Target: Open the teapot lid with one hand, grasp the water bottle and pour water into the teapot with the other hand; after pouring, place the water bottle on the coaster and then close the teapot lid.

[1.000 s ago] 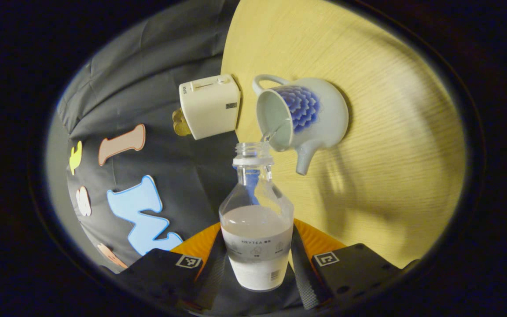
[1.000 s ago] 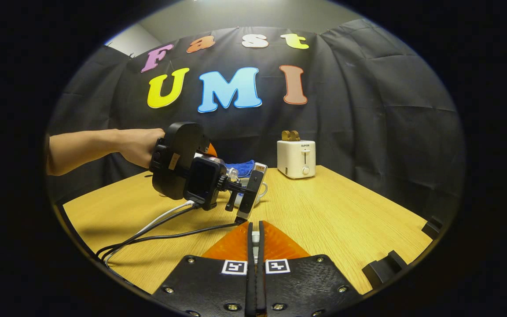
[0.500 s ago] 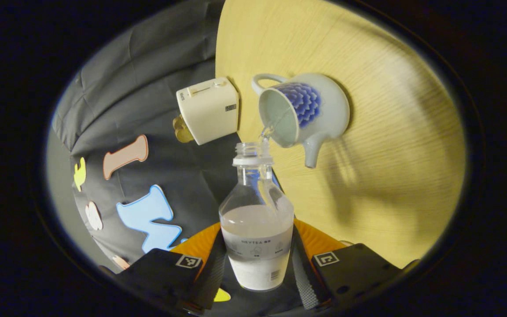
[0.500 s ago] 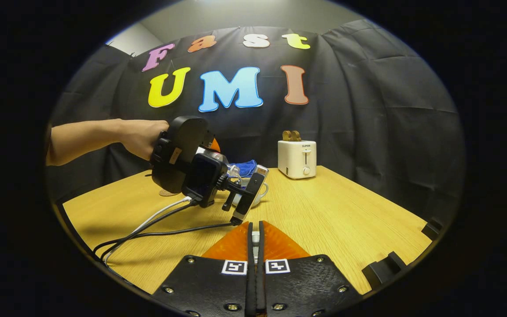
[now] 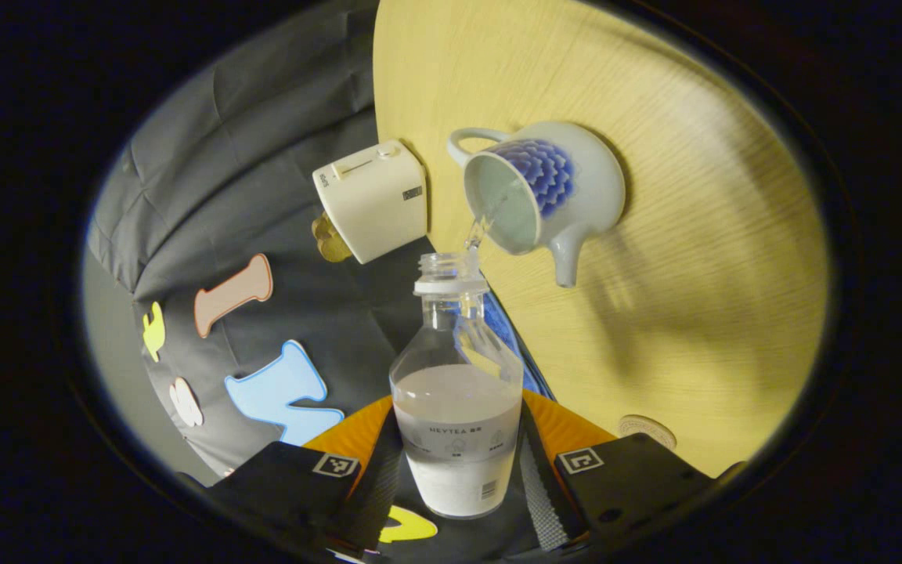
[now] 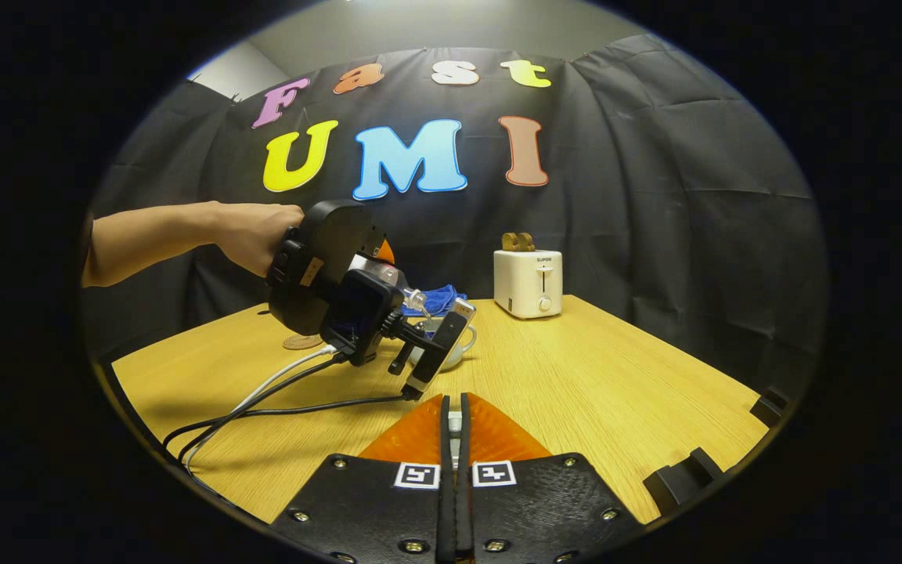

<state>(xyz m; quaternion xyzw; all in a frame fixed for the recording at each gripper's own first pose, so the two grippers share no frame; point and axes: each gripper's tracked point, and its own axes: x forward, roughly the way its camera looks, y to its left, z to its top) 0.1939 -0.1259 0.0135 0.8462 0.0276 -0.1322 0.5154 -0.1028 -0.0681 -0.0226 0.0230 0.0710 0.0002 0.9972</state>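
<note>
Now coaster (image 5: 647, 429) visible, bottle (image 5: 456, 407) tipped further

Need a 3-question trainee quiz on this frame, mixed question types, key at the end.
1. True or false: the teapot has its lid on.
2. What does the left gripper clamp? A) toaster B) water bottle C) coaster
3. Fill in: the water leaving the bottle's mouth runs into the ___.

Key: 1 false; 2 B; 3 teapot.
</note>
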